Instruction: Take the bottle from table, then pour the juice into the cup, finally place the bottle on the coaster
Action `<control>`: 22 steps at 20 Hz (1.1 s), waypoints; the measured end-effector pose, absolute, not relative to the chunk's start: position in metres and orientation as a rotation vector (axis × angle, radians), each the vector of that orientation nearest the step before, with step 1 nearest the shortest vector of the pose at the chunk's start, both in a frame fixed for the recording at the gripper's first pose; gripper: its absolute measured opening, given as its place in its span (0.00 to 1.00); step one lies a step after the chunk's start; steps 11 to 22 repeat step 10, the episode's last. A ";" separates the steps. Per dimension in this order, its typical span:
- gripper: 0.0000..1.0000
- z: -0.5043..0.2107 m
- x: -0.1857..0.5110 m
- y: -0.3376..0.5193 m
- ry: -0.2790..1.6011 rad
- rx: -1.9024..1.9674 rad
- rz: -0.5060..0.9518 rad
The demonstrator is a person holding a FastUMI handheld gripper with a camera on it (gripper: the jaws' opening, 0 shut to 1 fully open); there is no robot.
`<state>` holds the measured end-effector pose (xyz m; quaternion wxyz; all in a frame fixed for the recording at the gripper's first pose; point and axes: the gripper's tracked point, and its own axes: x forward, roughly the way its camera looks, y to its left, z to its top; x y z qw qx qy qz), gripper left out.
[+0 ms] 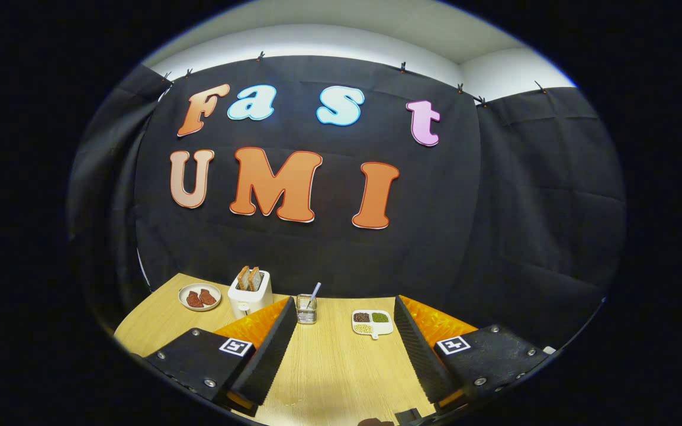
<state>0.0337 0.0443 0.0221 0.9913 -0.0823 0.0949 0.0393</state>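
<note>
Currently, gripper (341, 346): fingers spread wide, holding nothing, bare table (329, 367) between them.
Cup (306, 309): clear, with a straw, far ahead, by the left finger's tip.
Toaster (250, 291): left of cup, bread slices inside.
Plate (199, 296): far left.
Divided dish (372, 322): right of cup.

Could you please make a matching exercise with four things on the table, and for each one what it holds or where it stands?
Things:
1. toaster
2. plate
3. glass
4. divided dish

Descriptions:
a. holds a straw, just ahead of the left finger
b. holds grains in three compartments, ahead of the gap between the open fingers of the gripper
c. holds two red pieces, beside the toaster
d. has bread slices sticking out of the top

Pairs: 1-d, 2-c, 3-a, 4-b
</note>
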 end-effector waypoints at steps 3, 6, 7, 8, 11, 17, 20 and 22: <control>0.97 0.023 0.035 0.049 0.179 -0.161 0.090; 0.97 0.020 0.035 0.054 0.185 -0.157 0.100; 0.97 0.018 0.036 0.055 0.188 -0.158 0.101; 0.97 0.017 0.037 0.055 0.190 -0.157 0.101; 0.97 0.017 0.040 0.057 0.189 -0.151 0.105; 0.97 0.017 0.040 0.057 0.189 -0.151 0.105; 0.97 0.017 0.040 0.057 0.189 -0.151 0.105; 0.97 0.017 0.040 0.057 0.189 -0.151 0.105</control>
